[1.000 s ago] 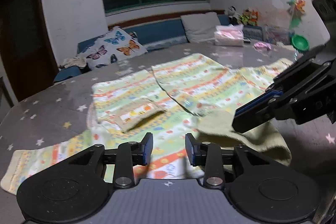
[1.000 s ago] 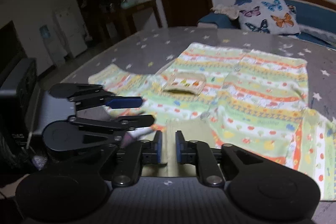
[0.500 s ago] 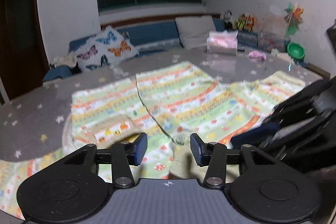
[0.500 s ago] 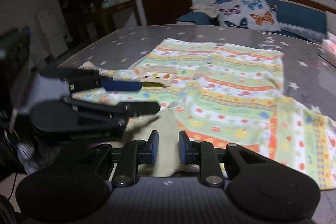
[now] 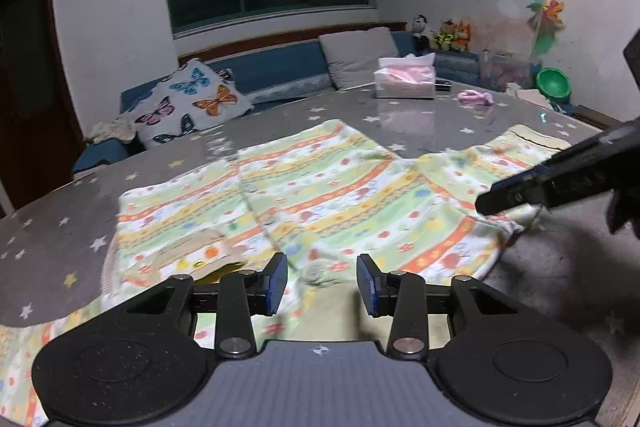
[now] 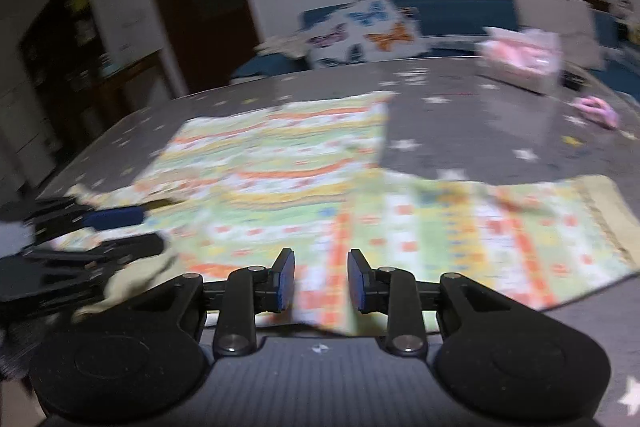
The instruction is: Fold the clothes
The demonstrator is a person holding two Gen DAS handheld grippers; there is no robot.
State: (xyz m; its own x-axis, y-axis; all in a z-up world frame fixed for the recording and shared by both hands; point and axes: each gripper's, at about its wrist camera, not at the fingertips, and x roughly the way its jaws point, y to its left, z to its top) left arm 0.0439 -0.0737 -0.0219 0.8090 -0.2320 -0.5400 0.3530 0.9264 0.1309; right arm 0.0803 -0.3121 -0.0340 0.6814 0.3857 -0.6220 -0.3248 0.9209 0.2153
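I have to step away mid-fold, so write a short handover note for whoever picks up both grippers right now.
Left gripper: open, nothing pinched, low over the near edge of the striped pastel children's top by its button placket.
Right gripper: jaws have just been opening; cloth lies below them, not pinched. Its view is blurred.
Garment: spread front-up on the grey star-print tablecloth, one sleeve out to the right, the other to the near left.
Done: top laid out, roughly flat.
Left: all folds, sleeves in, then the body; the near hem looks rumpled, so smooth it first.
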